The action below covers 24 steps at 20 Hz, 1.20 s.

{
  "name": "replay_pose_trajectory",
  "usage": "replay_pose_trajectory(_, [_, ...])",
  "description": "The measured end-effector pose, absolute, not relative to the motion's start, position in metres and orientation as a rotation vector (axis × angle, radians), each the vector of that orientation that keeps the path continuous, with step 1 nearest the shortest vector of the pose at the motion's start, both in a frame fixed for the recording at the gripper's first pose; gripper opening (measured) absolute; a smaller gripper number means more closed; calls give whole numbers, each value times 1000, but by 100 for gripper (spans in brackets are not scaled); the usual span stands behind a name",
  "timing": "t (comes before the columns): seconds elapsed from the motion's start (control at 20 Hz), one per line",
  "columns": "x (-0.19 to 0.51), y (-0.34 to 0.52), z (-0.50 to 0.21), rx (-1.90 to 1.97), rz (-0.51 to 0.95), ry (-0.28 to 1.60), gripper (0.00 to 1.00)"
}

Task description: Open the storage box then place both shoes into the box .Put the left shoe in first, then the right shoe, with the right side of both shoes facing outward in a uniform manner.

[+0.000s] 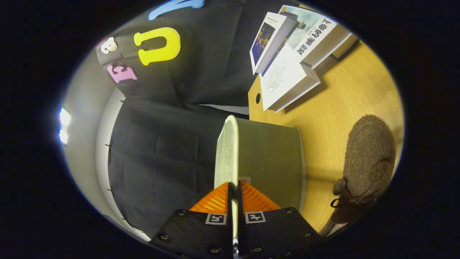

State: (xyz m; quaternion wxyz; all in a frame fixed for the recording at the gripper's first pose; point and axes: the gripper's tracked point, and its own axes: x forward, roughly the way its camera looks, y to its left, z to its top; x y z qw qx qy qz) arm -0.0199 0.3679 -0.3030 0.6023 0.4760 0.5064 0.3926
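Note:
My gripper (233, 186) is shut on the thin pale lid (227, 151) of the storage box, with both fingers pressed on its edge. The lid runs straight ahead from between the fingers and is seen edge-on. Against one side of it lies the olive-green fabric body of the box (271, 158), standing on the wooden table (334, 108). A brown fuzzy shoe (368, 154) with dark laces sits on the table beside the box, apart from it. The inside of the box is hidden.
Several books (287, 54) are stacked on the table beyond the box, near the table's edge, where there is a small round hole (258, 98). The black cloth wall (161, 154) hangs past that edge.

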Motion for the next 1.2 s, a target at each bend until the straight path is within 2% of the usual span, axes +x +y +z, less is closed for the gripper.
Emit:
replay_pose_trajectory(0.65, [-23,395,-197,971,1087,1076,5])
replay_pose_trajectory(1.2, [-44,516,-131,797,1256,1029,5])
